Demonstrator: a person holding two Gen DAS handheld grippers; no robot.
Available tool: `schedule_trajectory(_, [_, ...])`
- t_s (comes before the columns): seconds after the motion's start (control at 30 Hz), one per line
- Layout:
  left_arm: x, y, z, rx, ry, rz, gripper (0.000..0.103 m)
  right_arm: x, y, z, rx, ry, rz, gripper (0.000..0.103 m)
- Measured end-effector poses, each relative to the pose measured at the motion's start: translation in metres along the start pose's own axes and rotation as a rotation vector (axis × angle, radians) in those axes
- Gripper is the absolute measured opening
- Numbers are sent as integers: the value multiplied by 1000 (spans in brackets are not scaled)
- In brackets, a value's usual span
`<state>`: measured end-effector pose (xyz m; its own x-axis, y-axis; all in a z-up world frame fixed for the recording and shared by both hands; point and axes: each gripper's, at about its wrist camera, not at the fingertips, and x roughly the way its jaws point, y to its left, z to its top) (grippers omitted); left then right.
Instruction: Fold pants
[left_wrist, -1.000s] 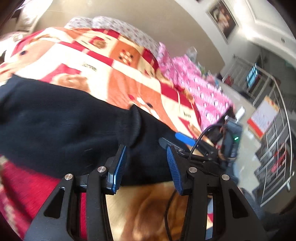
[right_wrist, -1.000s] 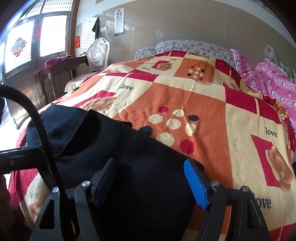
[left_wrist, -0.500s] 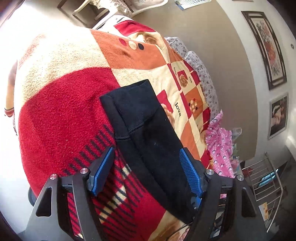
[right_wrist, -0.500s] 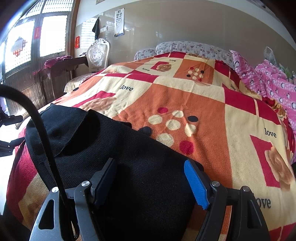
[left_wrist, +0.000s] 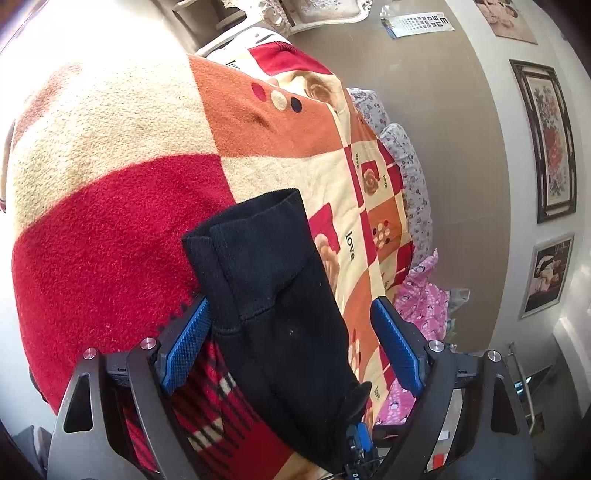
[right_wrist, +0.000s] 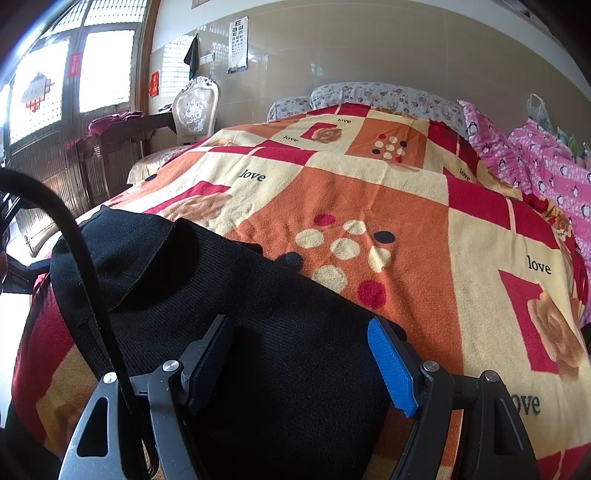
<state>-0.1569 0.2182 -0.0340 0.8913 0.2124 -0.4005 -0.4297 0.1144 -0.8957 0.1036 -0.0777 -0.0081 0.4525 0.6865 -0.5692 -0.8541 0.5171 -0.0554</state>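
Presently the black pants (left_wrist: 280, 302) lie folded lengthwise on the patchwork blanket (left_wrist: 110, 206), near its red corner, hem end farthest from the left gripper (left_wrist: 291, 343). That gripper's jaws are opening; the pants pass between the blue pads (left_wrist: 184, 347), the left pad just beside the fabric edge, the right pad clear of it. At the other end of the pants, the right gripper (right_wrist: 299, 354) sits over the dark cloth with jaws spread wide, fabric lying between them; whether its pads press the cloth cannot be told. A black cable (right_wrist: 85, 266) arcs across the pants beside that gripper. Pink penguin-print bedding (right_wrist: 546, 166) lies along the blanket's far edge.
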Motion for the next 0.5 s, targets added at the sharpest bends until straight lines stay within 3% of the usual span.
schedule_trajectory(0.13, [20, -3, -13, 7, 146, -116, 87, 0, 0, 0, 0, 0, 0, 73])
schedule_trajectory(0.33, [11, 3, 1, -9, 32, -114, 86, 0, 0, 0, -1, -1, -1, 73])
schedule_trajectory(0.5, [9, -7, -6, 107, -40, -45, 86, 0, 0, 0, 0, -1, 0, 73])
